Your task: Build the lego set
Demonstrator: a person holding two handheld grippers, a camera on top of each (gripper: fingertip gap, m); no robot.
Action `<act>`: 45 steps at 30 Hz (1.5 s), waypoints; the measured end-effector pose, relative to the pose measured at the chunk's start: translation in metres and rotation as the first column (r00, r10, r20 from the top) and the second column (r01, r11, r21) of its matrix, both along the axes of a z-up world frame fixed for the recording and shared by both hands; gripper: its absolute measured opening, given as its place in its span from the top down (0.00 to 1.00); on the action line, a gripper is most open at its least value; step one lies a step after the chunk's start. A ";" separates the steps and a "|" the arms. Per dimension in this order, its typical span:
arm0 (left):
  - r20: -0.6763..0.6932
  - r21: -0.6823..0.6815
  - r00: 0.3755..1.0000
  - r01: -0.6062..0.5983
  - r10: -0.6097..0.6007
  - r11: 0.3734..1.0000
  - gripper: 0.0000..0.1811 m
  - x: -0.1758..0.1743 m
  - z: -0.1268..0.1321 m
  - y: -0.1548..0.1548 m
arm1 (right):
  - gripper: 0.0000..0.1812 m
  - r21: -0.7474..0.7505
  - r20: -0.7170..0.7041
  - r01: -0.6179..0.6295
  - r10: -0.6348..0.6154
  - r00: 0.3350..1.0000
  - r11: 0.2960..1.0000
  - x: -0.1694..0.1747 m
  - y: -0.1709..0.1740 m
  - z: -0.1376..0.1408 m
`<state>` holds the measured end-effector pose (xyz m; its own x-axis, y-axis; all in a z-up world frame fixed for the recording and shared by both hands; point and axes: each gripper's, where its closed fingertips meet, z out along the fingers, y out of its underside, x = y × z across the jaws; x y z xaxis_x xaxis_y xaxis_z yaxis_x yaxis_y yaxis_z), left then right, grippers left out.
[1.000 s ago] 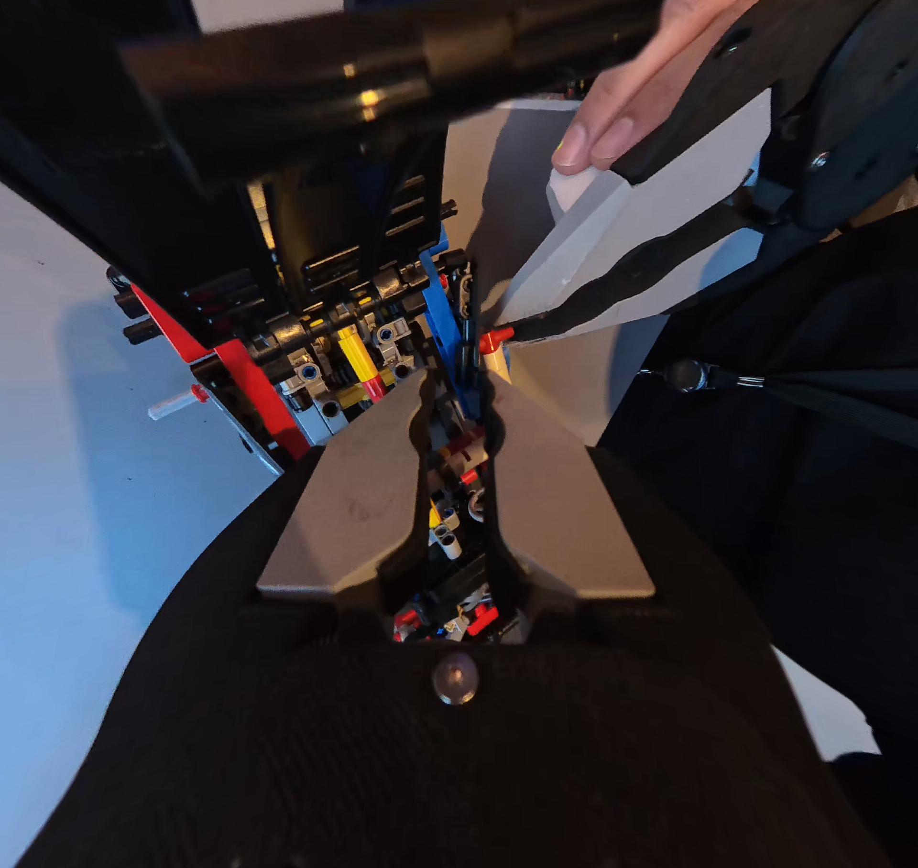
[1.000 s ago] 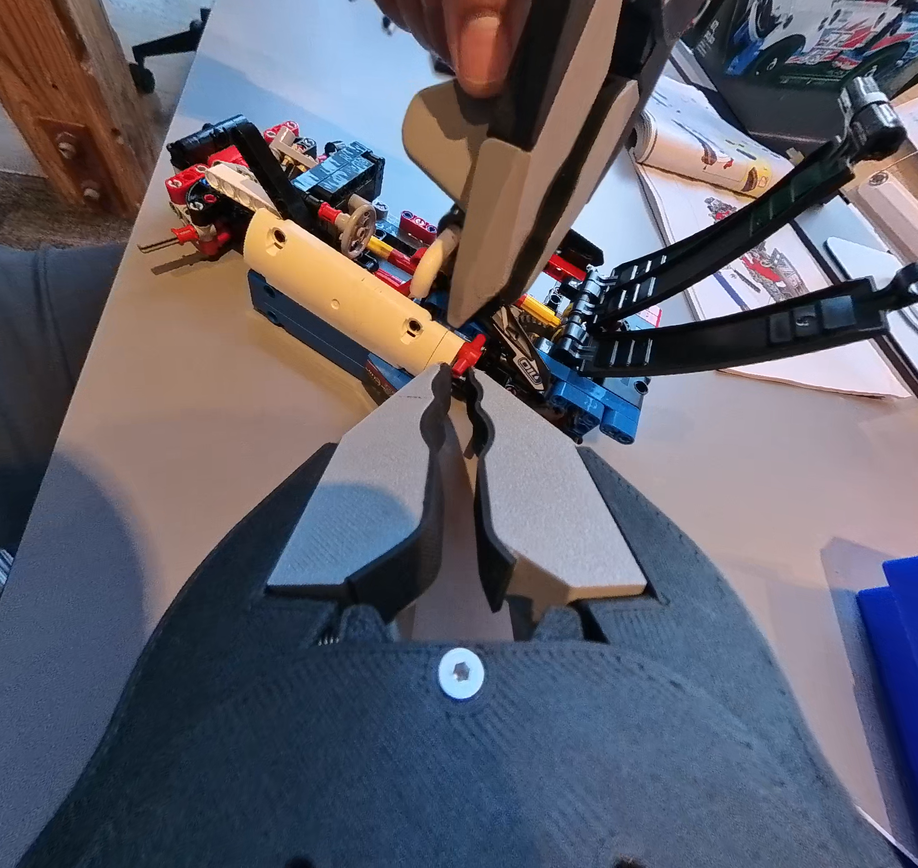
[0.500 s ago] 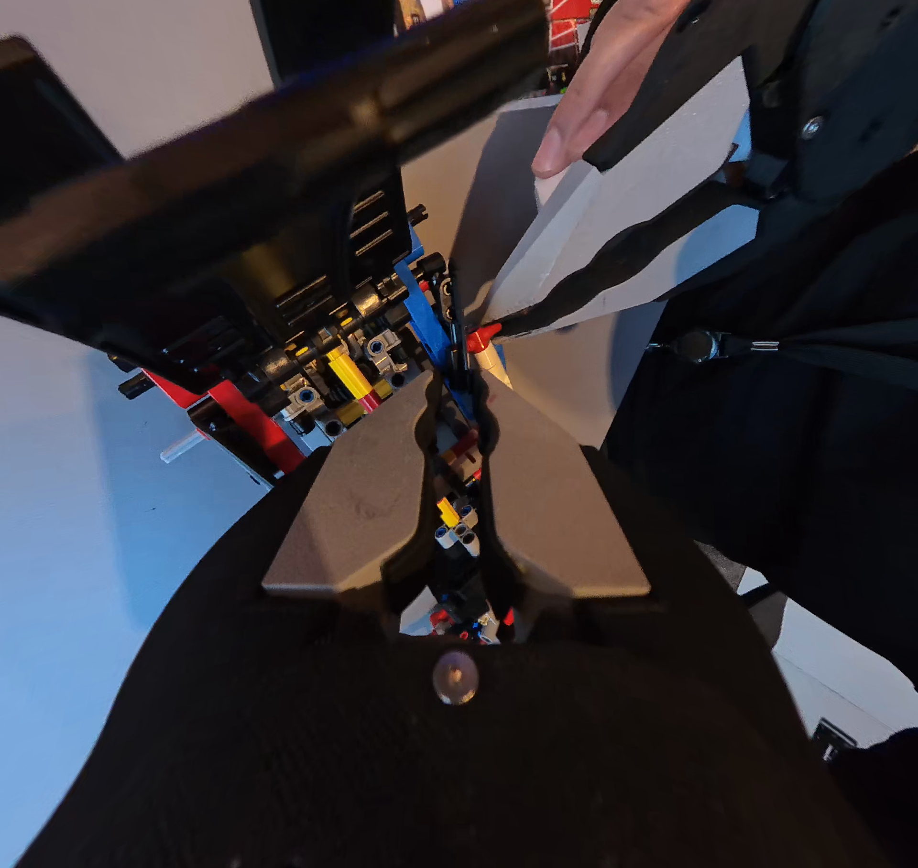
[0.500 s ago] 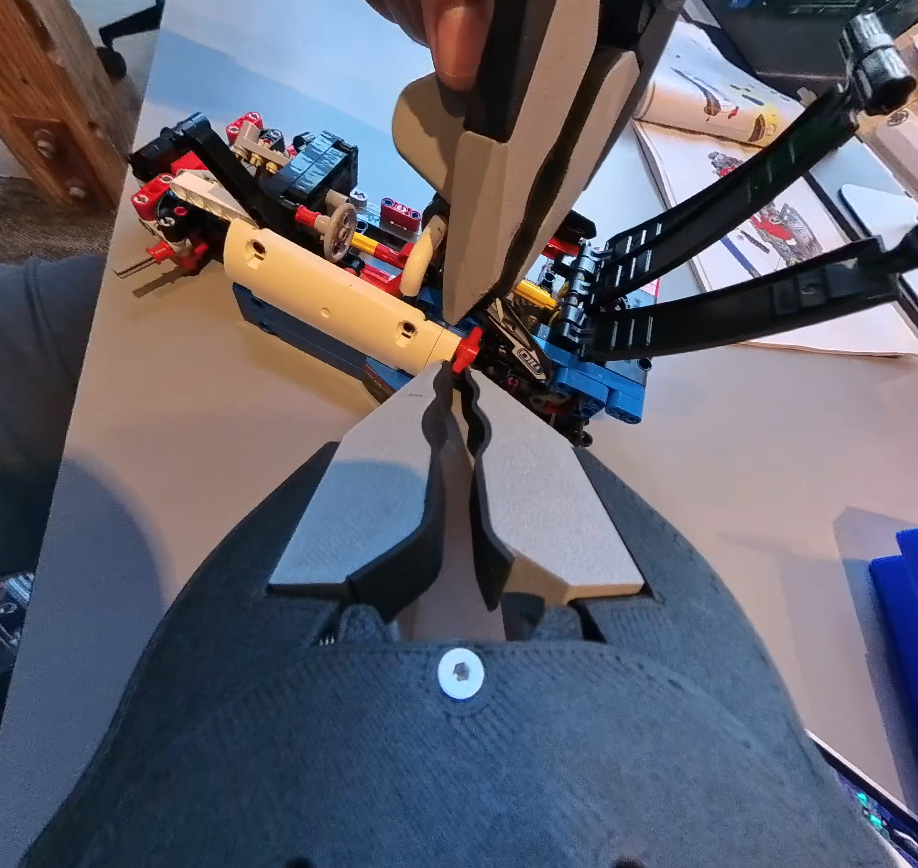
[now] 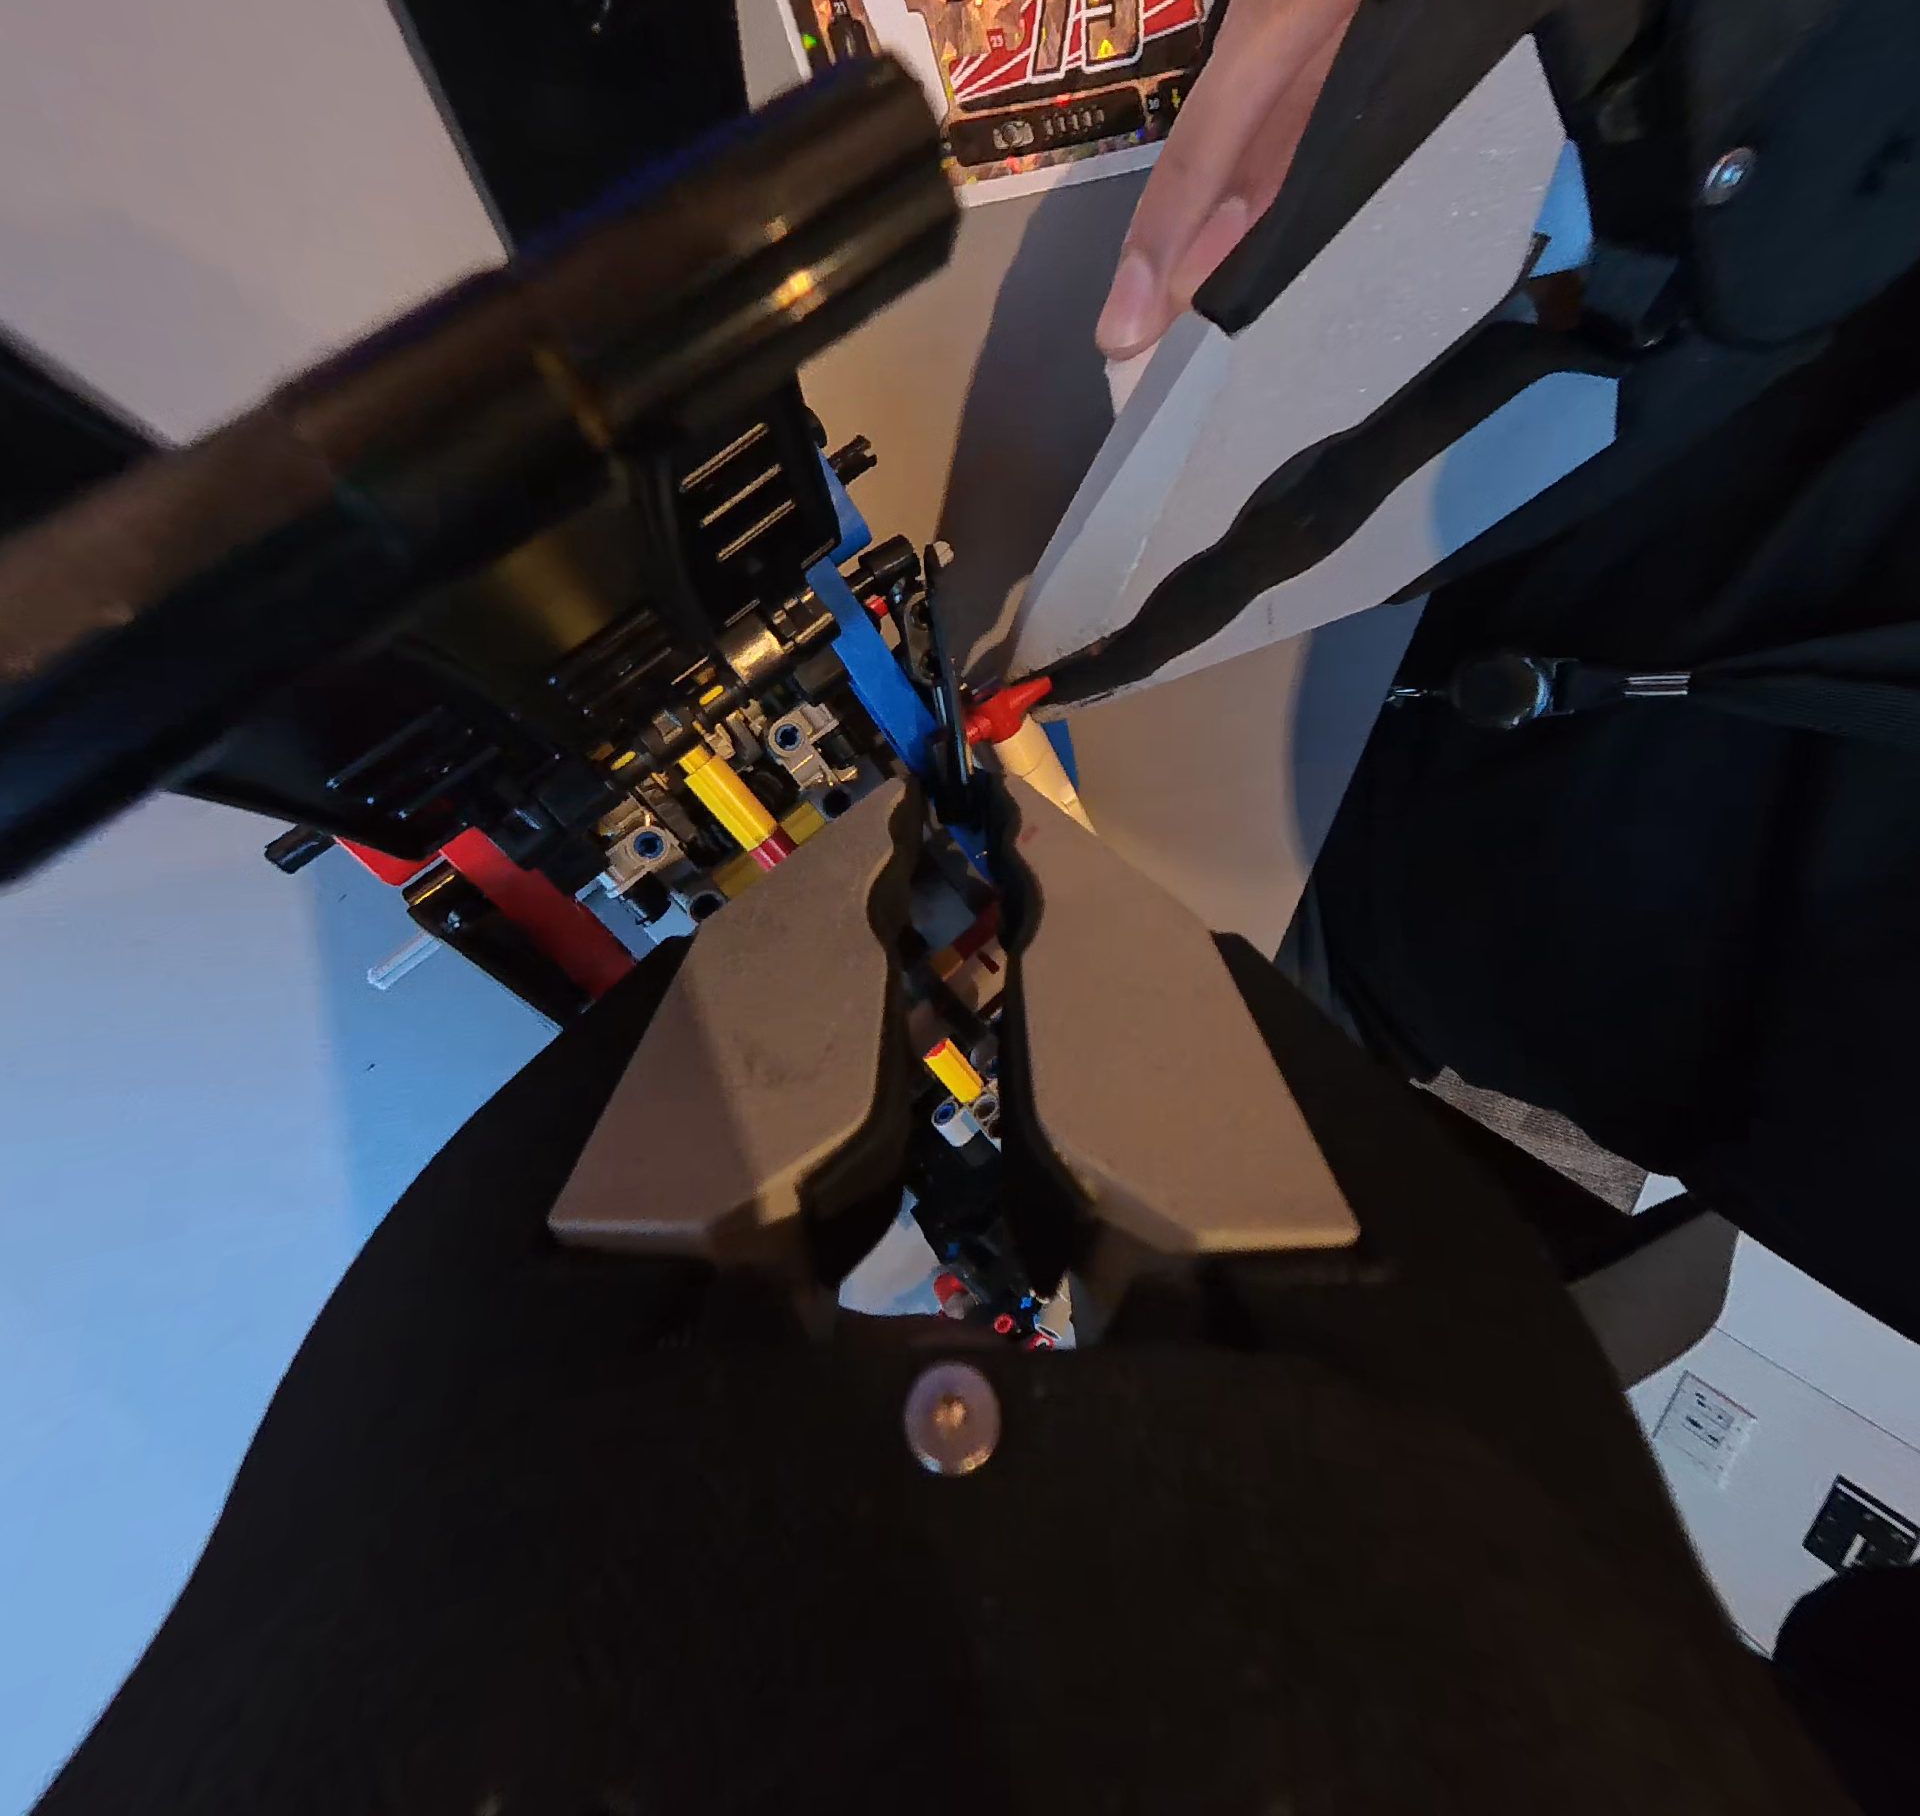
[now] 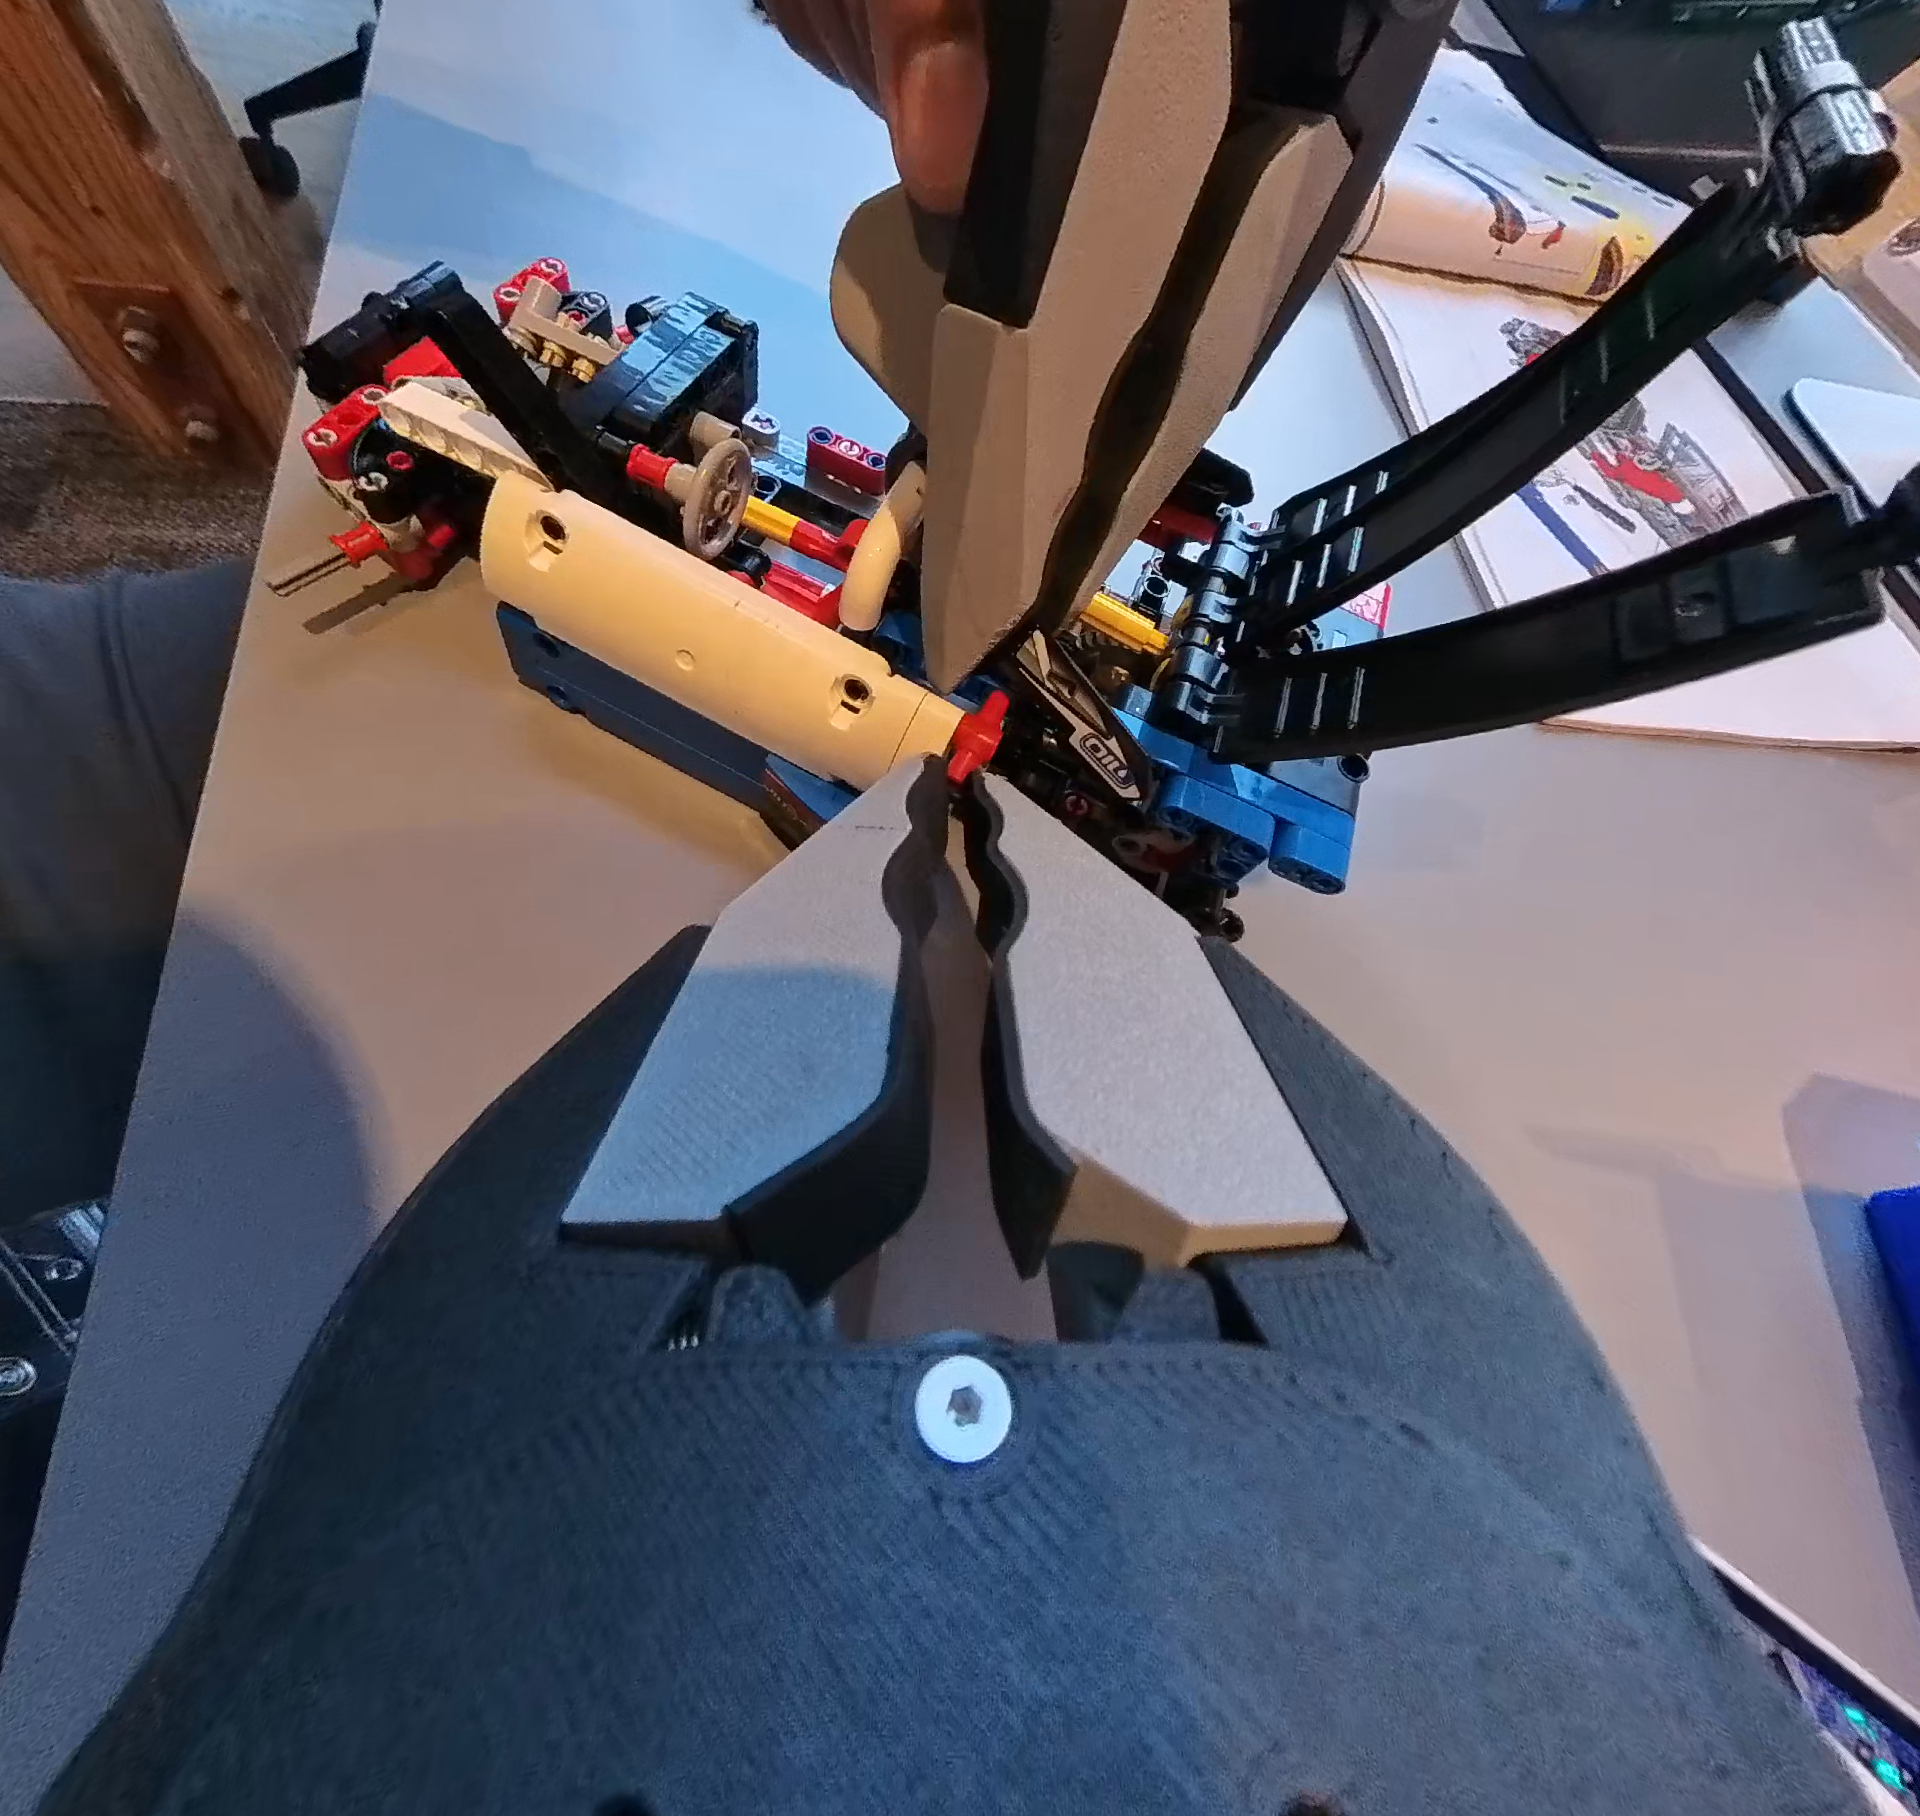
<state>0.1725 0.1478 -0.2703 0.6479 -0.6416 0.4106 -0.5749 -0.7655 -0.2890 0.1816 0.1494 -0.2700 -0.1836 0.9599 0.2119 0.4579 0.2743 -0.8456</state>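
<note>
While the lego set [image 6: 727,613] lies part-built on the counter [image 6: 1455,987], both grippers meet at its red pin [image 6: 977,727].

Chassis, cream side panel and two black arms are on; wheels and bodywork look left. One model, one booklet [image 6: 1621,478]. Right gripper [image 6: 961,795] jaws nip the pin; left gripper [image 5: 956,810] jaws seem clamped on the frame, though shadowed.

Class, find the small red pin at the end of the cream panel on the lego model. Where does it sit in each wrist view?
Left wrist view: red pin just above centre, at the far gripper's tips.
Right wrist view: red pin just above this gripper's tips.
Shared landmark: cream panel.
</note>
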 end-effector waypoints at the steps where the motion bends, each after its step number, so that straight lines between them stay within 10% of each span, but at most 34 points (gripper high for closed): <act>1: -0.001 0.002 1.000 -0.001 0.001 1.000 0.96 0.000 0.000 0.000 | 1.00 0.003 0.000 0.000 0.000 1.000 1.000 0.000 0.000 0.000; 45: 0.071 -0.018 0.989 -0.130 0.131 0.991 0.85 -0.006 0.007 0.001 | 1.00 -0.017 -0.096 -0.041 0.039 0.995 0.999 0.002 -0.004 0.009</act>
<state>0.1669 0.1492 -0.2632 0.6942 -0.5479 0.4669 -0.4483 -0.8365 -0.3150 0.1836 0.1454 -0.2608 -0.2013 0.9563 0.2121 0.3635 0.2740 -0.8904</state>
